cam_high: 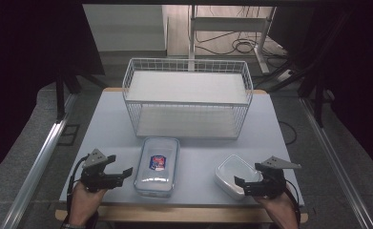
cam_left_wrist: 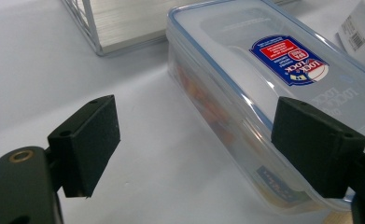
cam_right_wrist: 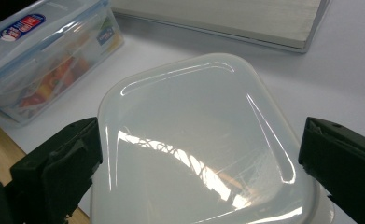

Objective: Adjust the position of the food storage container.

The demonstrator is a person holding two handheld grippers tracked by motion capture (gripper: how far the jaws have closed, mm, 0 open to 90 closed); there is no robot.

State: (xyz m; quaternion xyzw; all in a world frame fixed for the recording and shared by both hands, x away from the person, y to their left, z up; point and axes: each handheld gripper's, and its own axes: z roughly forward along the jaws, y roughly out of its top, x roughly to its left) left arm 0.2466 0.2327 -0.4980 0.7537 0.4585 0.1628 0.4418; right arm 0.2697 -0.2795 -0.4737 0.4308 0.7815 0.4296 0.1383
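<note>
A clear lidded container [cam_high: 157,166] with a blue and red label lies on the table in front of the wire basket [cam_high: 188,98]. To its left my left gripper [cam_high: 119,166] is open; in the left gripper view its jaws straddle the near left edge of that clear container [cam_left_wrist: 264,84]. A white lidded container [cam_high: 233,174] lies at the right. My right gripper [cam_high: 252,176] is open, one jaw on each side of the white container [cam_right_wrist: 194,149], not touching it as far as I can see.
The two-tier white wire basket stands at the back middle of the grey table [cam_high: 108,129]. The wooden front edge [cam_high: 184,214] is close under both grippers. Dark floor, rails and cables surround the table.
</note>
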